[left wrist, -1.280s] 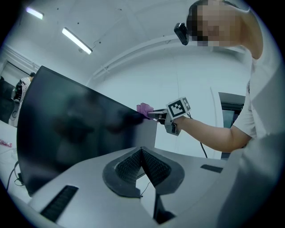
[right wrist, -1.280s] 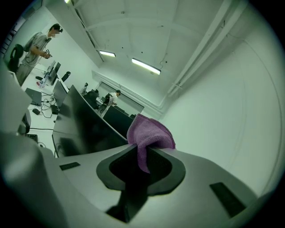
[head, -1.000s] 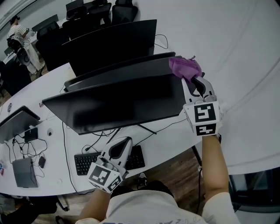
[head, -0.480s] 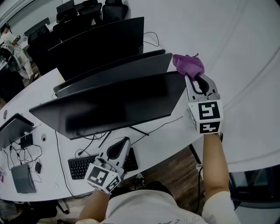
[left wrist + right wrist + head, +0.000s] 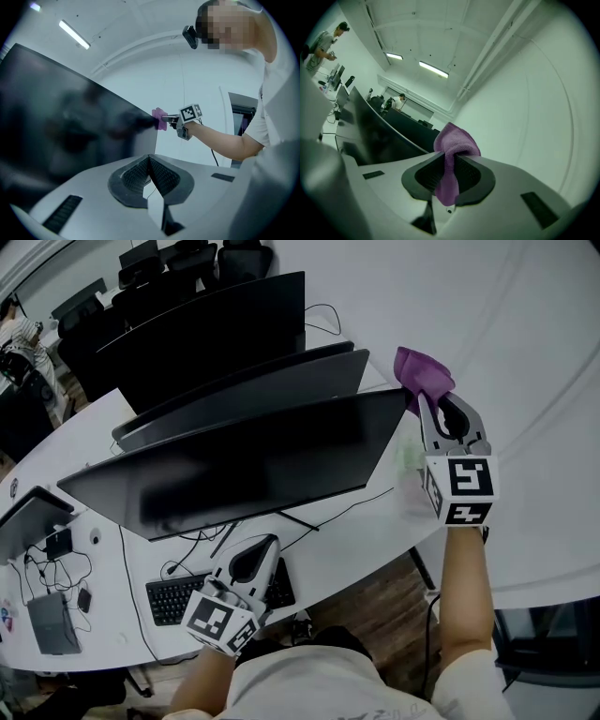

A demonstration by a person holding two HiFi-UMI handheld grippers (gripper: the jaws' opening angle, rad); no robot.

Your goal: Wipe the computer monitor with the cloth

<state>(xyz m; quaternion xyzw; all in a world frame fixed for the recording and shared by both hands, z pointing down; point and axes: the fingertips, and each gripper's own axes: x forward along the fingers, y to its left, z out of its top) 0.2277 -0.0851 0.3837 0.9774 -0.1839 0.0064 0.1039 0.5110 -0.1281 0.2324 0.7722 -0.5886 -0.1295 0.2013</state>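
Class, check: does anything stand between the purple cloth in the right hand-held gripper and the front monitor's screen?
Nothing visible does. The right hand-held gripper holds the cloth right at the top right corner of the front monitor; whether they touch is unclear.

cloth slid rightward, past monitor corner
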